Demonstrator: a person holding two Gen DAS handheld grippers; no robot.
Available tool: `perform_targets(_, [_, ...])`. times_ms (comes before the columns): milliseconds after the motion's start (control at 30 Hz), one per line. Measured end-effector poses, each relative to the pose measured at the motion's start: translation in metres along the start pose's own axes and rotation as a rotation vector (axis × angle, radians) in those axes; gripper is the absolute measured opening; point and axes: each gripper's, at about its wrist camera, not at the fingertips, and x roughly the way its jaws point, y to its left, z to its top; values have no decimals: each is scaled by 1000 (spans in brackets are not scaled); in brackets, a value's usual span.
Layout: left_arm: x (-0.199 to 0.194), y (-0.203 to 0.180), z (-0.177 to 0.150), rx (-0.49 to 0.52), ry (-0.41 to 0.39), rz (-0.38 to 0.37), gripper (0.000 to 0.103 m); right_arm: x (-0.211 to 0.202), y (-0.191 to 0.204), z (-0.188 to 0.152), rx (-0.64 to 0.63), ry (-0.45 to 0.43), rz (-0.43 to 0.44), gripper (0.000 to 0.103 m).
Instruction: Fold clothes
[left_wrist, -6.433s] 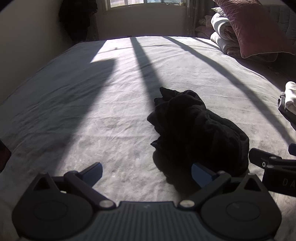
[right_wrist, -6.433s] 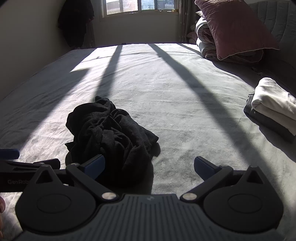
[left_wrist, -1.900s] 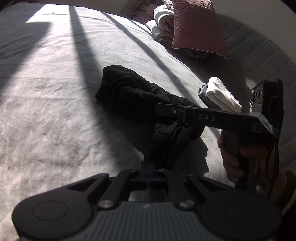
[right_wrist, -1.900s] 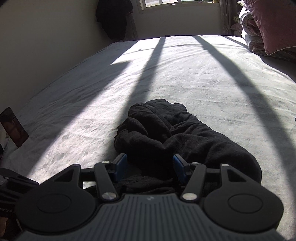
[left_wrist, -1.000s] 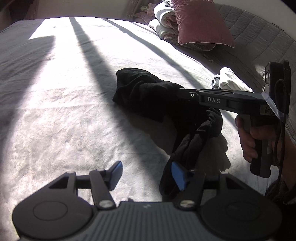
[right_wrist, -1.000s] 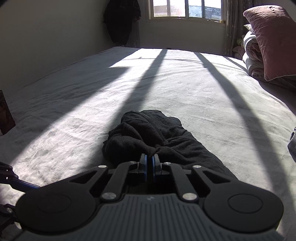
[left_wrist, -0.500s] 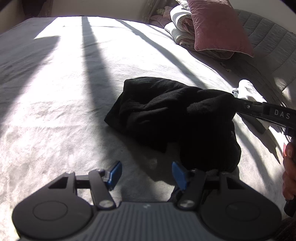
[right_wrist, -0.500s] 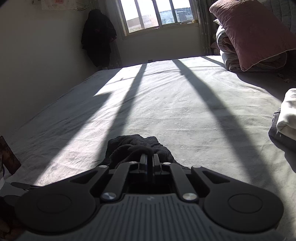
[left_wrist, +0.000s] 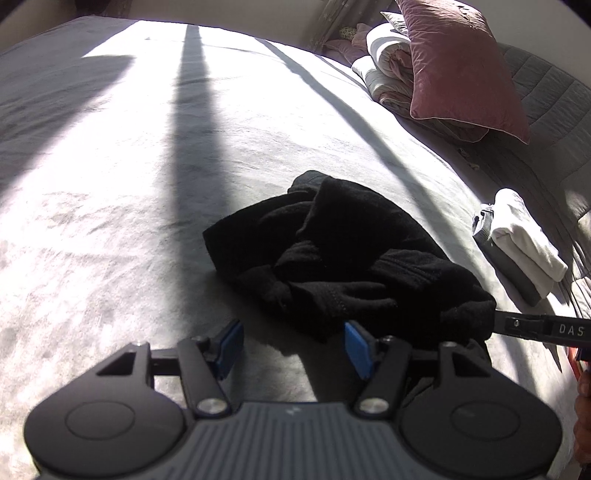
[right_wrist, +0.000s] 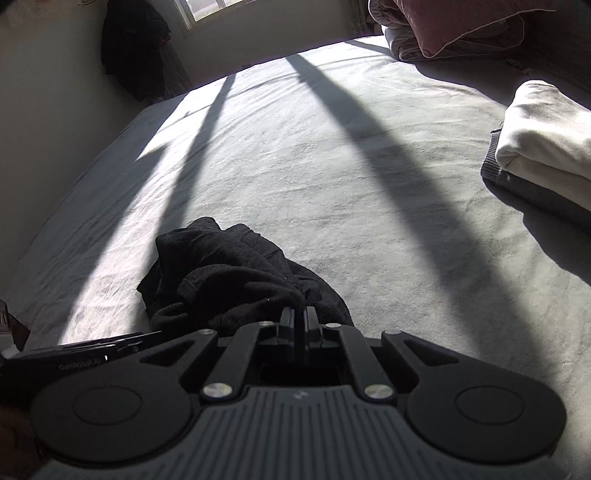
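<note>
A crumpled black garment (left_wrist: 343, 262) lies in a heap on the grey bed sheet (left_wrist: 110, 184). My left gripper (left_wrist: 291, 345) is open and empty, its blue pads just in front of the heap's near edge. My right gripper (right_wrist: 298, 319) is shut on the near edge of the black garment (right_wrist: 221, 273). In the left wrist view the right gripper's body (left_wrist: 543, 328) enters from the right, its tip buried in the cloth. The left gripper's body (right_wrist: 85, 350) shows at the lower left of the right wrist view.
A folded white and grey stack (left_wrist: 517, 240) sits on the bed's right side, also in the right wrist view (right_wrist: 546, 147). A pink pillow (left_wrist: 458, 62) and rolled duvet (left_wrist: 384, 66) lie at the head. A dark coat (right_wrist: 133, 48) hangs on the far wall.
The right gripper has closed on the garment and pulled it toward me and to the right. The left gripper let go earlier and stays open in front of the heap.
</note>
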Motion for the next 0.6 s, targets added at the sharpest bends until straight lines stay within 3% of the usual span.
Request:
perform_targets(100, [3,0,1,-2,-7,-3,61,13,-12,-5,25,83,-42,6])
perform_targets(233, [8,1,1,-5,-17,-7,60,2,-8,-7,-14,45,-11,19])
perform_targets(300, [10,1,2,-6,-22,-9,58,-2,-2,-8,-43,30,2,40])
perform_targets(333, [10,1,2,-7,-24,-10,53,-2,0,-9,-58,21,7,59])
perform_targets(367, [9,2,1,-11,-19,-12,52,-2,4,-10,-77,10,11,64])
perform_targets(600, [1,8,-2,-40,11,-26,58,41,13,-30,-119,151,-22,64])
